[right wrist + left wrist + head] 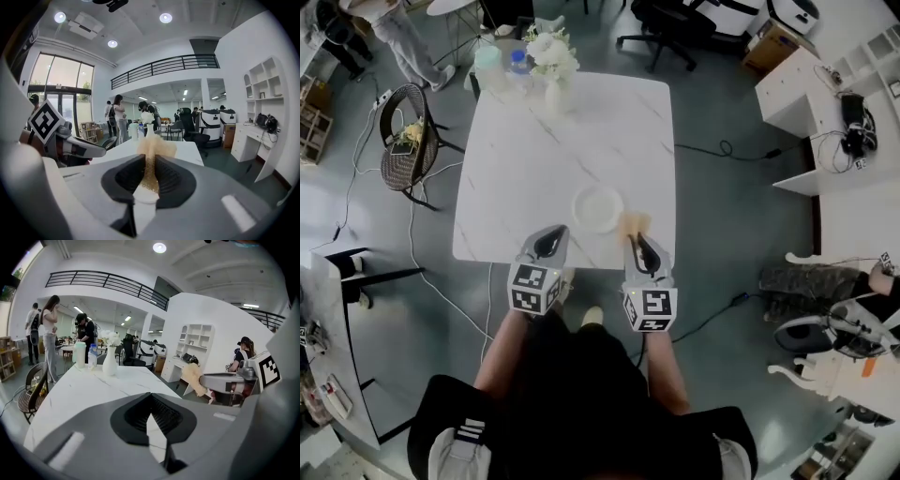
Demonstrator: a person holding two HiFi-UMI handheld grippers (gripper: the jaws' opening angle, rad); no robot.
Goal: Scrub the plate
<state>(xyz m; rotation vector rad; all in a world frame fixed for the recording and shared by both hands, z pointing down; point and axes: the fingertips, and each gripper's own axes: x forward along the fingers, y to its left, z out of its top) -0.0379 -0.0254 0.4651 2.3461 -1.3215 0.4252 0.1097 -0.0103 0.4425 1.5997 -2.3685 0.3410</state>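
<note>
We find the plate (597,208) just below the middle of the head view, a white round dish lying flat on the white marble tabletop (534,159), close to that tabletop's lower edge. Nothing rests on it. Just off its right rim is a tan sponge (634,223). From above we cannot tell whether the sponge touches the rim or hangs beside it.

We judge that scrubbing has not begun. The sponge is in hand and near, but it is not on the plate's face, so all of the rubbing is left to do.

The right hand-held gripper (637,240), lower right of the plate, is clamped on the sponge. In its own view the sponge is pinched between the two dark pads and fluffs out beyond them. The left hand-held gripper (550,236), lower left of the plate and apart from it, has its jaws together with nothing between them.

At the tabletop's upper edge stand a vase of white flowers (553,66) and a bottle (517,64), well apart from the plate.
</note>
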